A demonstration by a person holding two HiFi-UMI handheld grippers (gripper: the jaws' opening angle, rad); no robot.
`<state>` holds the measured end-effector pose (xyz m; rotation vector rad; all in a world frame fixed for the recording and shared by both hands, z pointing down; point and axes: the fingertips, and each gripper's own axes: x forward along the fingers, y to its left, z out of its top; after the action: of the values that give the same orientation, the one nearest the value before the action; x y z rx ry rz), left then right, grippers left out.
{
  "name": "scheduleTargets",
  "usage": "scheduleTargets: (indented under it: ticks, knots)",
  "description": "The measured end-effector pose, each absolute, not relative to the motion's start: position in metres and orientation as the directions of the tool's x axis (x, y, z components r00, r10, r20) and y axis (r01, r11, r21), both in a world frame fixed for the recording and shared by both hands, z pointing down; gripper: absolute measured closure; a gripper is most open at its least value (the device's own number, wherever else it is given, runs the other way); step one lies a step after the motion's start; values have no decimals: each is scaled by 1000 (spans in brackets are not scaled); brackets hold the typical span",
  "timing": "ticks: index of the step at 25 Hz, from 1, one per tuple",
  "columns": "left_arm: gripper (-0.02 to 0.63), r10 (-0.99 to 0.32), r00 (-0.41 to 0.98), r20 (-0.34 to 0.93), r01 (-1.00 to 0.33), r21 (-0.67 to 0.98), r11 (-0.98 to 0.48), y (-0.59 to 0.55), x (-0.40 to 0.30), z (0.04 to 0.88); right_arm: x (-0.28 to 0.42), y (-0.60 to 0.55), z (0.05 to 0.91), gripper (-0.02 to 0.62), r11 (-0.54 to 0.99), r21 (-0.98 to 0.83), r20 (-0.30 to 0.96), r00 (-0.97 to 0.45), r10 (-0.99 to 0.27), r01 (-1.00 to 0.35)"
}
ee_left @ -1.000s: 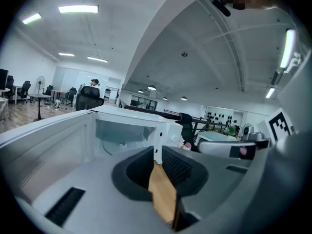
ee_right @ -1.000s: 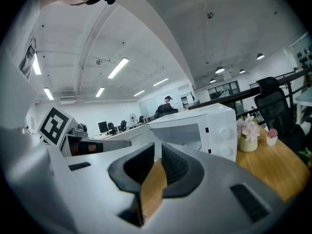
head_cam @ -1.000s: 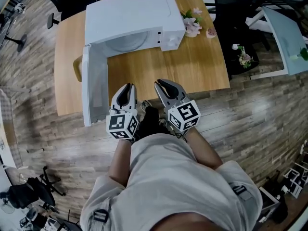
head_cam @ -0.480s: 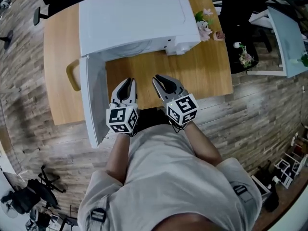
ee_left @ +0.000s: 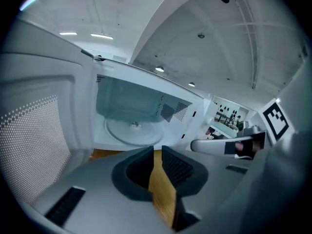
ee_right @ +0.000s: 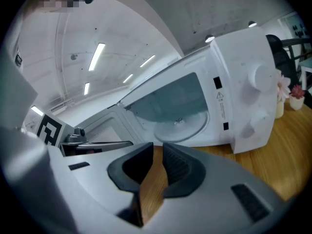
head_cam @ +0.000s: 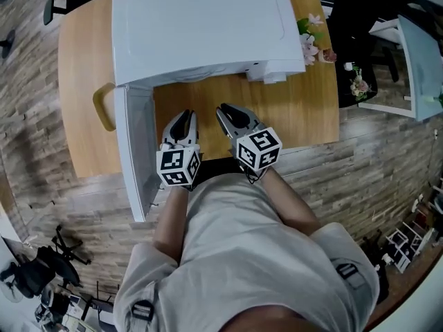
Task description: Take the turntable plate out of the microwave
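Glass turntable plate (ee_left: pixel 134 130) is sitting in the microwave (head_cam: pixel 201 26); seemingly fragile, slick, best rim-gripped. Left gripper (ee_left: pixel 157 152) is hovering slightly parted, right gripper (ee_right: pixel 158 150) just opening, both empty.

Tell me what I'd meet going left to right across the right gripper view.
Left gripper → plate → knobs → flowers

No words or numbers I can read. On the microwave (ee_right: pixel 243 57) control panel, a small warning-triangle sticker (ee_right: pixel 220 96); its print too fine. Black-and-white square markers (head_cam: pixel 258 149) on my left gripper (head_cam: pixel 181 117) and right gripper (head_cam: pixel 227 111): patterns only.
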<state>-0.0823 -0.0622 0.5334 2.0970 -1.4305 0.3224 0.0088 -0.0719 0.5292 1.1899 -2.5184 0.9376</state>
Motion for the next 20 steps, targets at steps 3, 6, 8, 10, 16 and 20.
scheduleTargets:
  ticks: [3,6,8,10,16,20]
  knots:
    - [541,-768,379,517,-917,321,-237,-65,-88,543,-1,-82,547,526,475,-482,450,-673,-587,-736]
    - [541,-765,364,531,-924,312,-223,-69,-94,552,-12,-93,561,525,460,-517,455,-687,-566,-722]
    - [541,-764,352,541,-930,299,-216,-72,-97,559,-21,-98,567,518,467,-525,458,-699,-550,-711]
    - [541,-763,338,550,-935,289,-206,-75,-100,564,-29,-103,572,515,478,-533,457,-713,-533,-698]
    - [541,-756,320,571,-941,281,-187,-78,-105,572,-46,-118,598,512,372,-642,458,-724,-516,-671]
    - [541,-745,308,592,-947,265,-181,-73,-115,575,-55,-127,614,509,267,-717,455,-722,-521,-644]
